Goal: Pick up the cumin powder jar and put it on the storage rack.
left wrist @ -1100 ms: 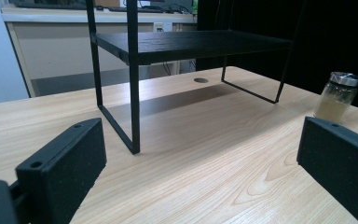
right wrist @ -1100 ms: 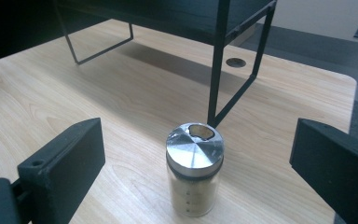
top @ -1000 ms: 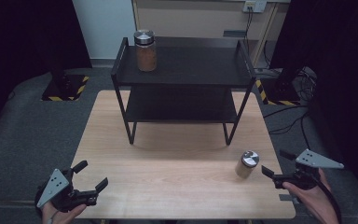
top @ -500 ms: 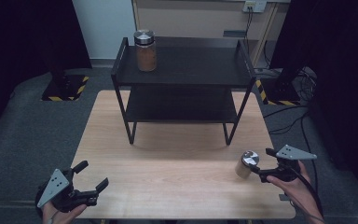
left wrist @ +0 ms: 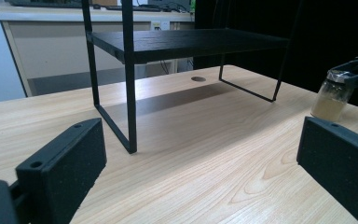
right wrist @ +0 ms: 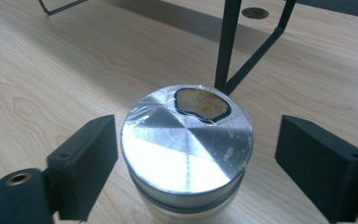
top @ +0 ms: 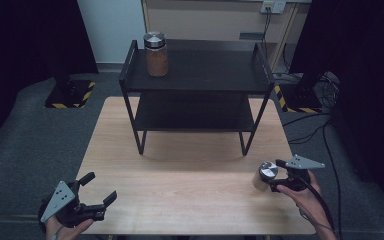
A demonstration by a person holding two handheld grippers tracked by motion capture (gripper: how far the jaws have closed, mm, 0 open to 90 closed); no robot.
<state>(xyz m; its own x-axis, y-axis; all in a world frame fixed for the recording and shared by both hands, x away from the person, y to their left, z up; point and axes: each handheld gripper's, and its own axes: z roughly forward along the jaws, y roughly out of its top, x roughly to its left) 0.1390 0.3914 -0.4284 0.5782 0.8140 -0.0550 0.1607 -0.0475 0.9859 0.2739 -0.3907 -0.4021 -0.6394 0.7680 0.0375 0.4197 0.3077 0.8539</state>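
In the high view, the left hand-held gripper (top: 97, 197) is hovering spread over the bench's (top: 190, 200) near left corner, while the right hand-held gripper (top: 275, 175) is sitting spread around a small silver-lidded jar (top: 264, 175) near the right edge, and a taller jar (top: 156, 54) is standing on the black shelf rack's (top: 200, 75) top tier. In the left gripper view, the 2 jaws are gaping wide over bare wood, with the small jar (left wrist: 333, 95) standing far right. In the right gripper view, the 2 jaws are flanking the jar's lid (right wrist: 186, 140), the left one just beside it.

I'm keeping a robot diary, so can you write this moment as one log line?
right gripper: open, jaws around small jar | left gripper: open, idle | tall jar: on shelf top
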